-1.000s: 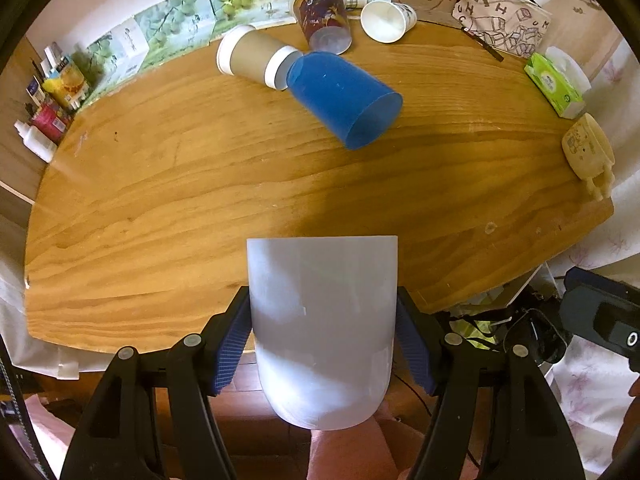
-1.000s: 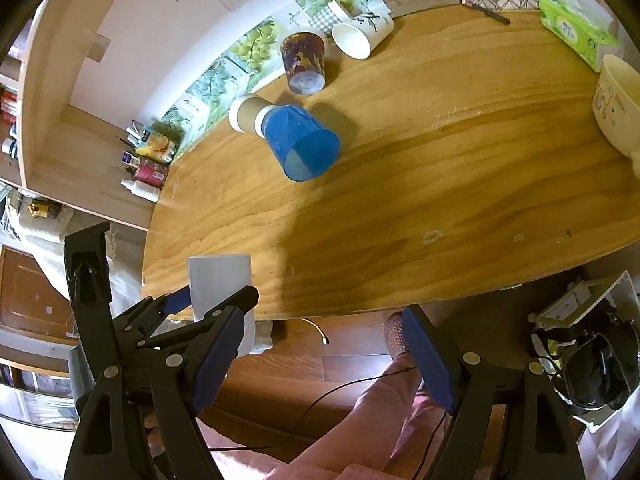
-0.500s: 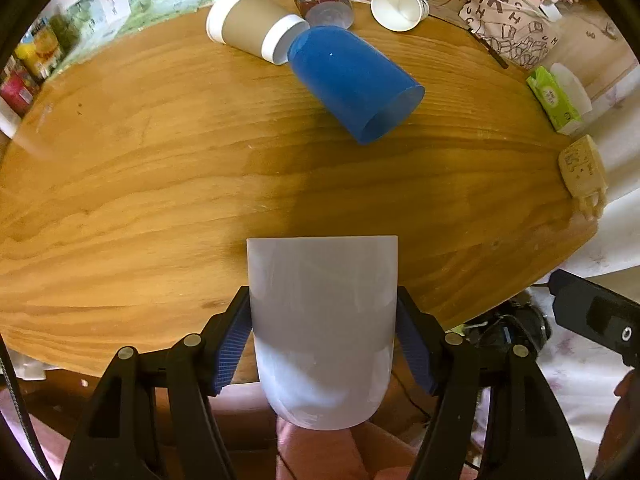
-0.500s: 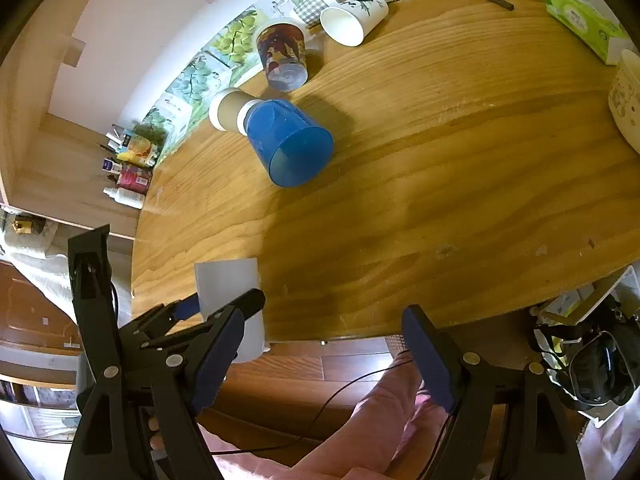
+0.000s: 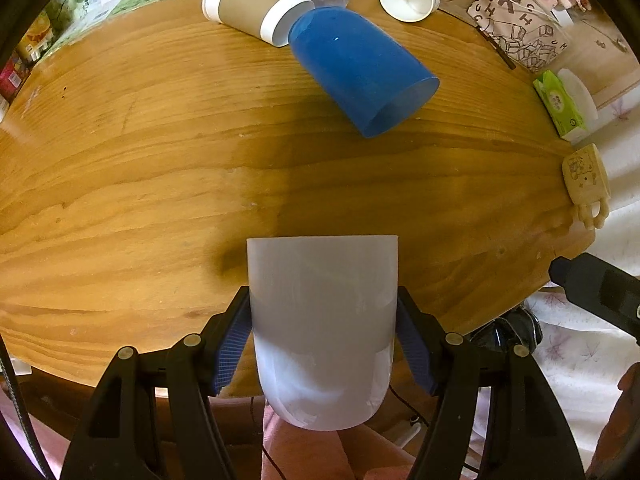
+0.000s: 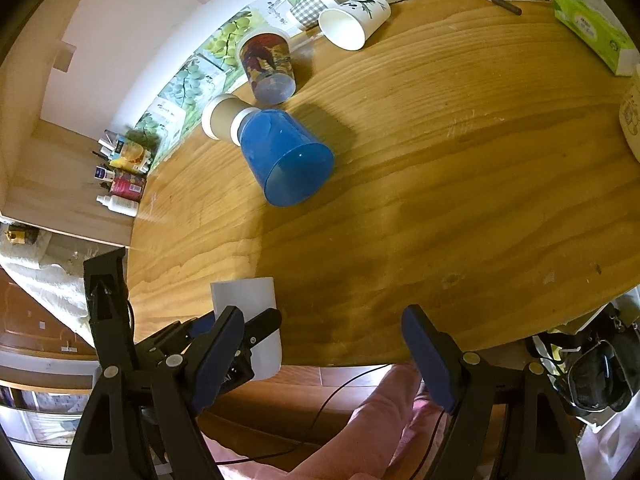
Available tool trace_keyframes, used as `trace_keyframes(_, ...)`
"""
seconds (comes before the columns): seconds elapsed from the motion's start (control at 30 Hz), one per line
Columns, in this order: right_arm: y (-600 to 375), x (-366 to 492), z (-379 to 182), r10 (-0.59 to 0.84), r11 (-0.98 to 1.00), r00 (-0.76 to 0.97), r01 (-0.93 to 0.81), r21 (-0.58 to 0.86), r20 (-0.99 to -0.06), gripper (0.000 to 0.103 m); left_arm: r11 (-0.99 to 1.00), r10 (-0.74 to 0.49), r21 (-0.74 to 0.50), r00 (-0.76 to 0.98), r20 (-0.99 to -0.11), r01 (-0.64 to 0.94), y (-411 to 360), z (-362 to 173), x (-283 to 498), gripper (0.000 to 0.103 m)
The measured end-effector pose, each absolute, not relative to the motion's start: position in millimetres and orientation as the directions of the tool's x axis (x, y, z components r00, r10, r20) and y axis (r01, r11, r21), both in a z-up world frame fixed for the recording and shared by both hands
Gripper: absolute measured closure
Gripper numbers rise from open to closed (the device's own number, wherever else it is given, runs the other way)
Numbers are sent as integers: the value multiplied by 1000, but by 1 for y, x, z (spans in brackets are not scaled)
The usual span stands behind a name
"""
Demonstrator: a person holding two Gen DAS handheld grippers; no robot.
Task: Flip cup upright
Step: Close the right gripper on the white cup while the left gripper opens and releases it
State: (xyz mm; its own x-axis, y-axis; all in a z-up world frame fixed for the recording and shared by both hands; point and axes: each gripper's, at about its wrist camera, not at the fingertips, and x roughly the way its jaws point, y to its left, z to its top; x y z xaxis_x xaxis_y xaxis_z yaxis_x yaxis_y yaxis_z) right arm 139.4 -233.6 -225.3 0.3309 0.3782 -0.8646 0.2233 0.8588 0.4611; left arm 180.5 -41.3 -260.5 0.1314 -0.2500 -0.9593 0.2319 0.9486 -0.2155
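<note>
My left gripper (image 5: pixel 324 328) is shut on a white cup (image 5: pixel 322 320), rim pointing away from me, held over the near edge of the wooden table (image 5: pixel 140 168). The same white cup (image 6: pixel 250 312) and left gripper show at the lower left of the right wrist view. My right gripper (image 6: pixel 324 344) is open and empty above the table's near edge. A blue cup (image 5: pixel 360 68) lies on its side at mid-table, its open end toward me; it also shows in the right wrist view (image 6: pixel 286 158).
A brown paper cup (image 5: pixel 250 8) lies on its side touching the blue cup's base. A patterned cup (image 6: pixel 268 66) and a white paper cup (image 6: pixel 354 20) lie near the back. A green tissue pack (image 5: pixel 560 106) and a cream mug (image 5: pixel 586 180) sit at the right edge.
Both grippers have moved forward over the table, so the cups appear closer. The left gripper keeps hold of the white cup.
</note>
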Motion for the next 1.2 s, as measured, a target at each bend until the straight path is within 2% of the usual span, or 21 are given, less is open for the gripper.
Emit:
trace_keyframes(0.2,-233,143,-227,381,857,324,228,462,-866,21,948,-241,-203,135,-961,246,-43,-260,180,29)
trace_keyframes(0.27,-233,144,-228,388,852,323,230,470,-863,21,945,-244,-202,145,-959,255,-44,-258,178,24)
trace_keyframes(1.2,-193,167,-256,488,819,269,189,542,-831,21,952,-234,-170,249,-940,254,-16,-230,139,24)
